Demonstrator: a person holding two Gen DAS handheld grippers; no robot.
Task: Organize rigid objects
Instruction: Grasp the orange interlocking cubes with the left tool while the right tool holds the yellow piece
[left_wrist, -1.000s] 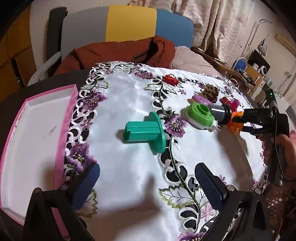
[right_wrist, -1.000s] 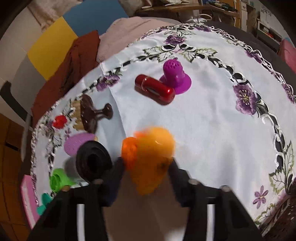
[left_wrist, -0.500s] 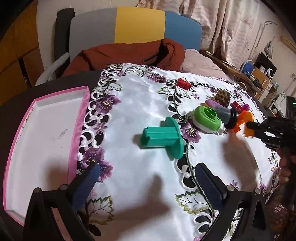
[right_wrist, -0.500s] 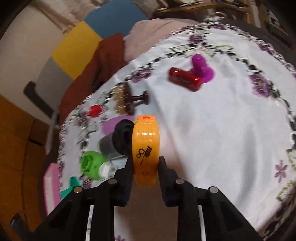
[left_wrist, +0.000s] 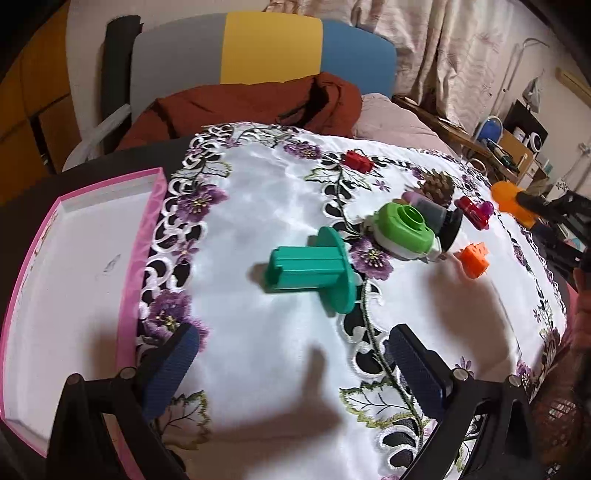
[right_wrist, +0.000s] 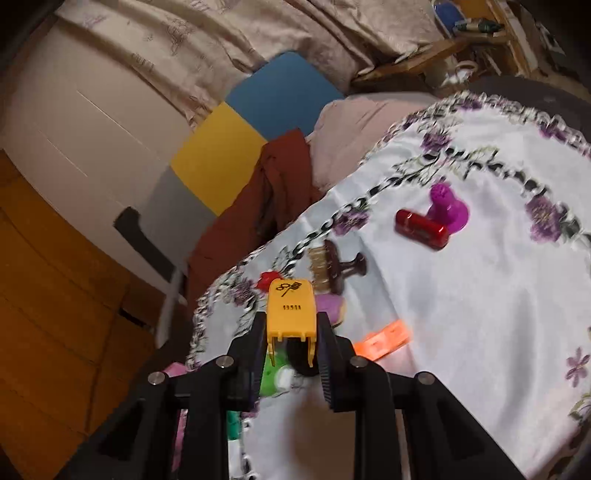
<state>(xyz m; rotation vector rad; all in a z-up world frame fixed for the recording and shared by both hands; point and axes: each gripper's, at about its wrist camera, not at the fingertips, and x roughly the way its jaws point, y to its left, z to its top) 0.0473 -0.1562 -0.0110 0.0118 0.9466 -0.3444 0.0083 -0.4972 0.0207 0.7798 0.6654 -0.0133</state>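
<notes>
My right gripper is shut on a yellow-orange plastic piece and holds it above the cloth; in the left wrist view that orange piece hangs at the far right. A second orange piece lies on the white embroidered cloth below it. My left gripper stands open over the cloth, with nothing between its fingers. Just beyond it lies a teal spool on its side. Behind the spool sit a green round part and a black cylinder.
A pink-walled tray sits at the left table edge. Farther back lie a red block, a brown pinecone-like piece, a red capsule and a purple knob. A chair with a rust-coloured coat stands behind the table.
My right gripper closed on the orange piece and lifted it off the cloth, tilting upward. A second orange piece stayed on the cloth. The left gripper barely moved.
</notes>
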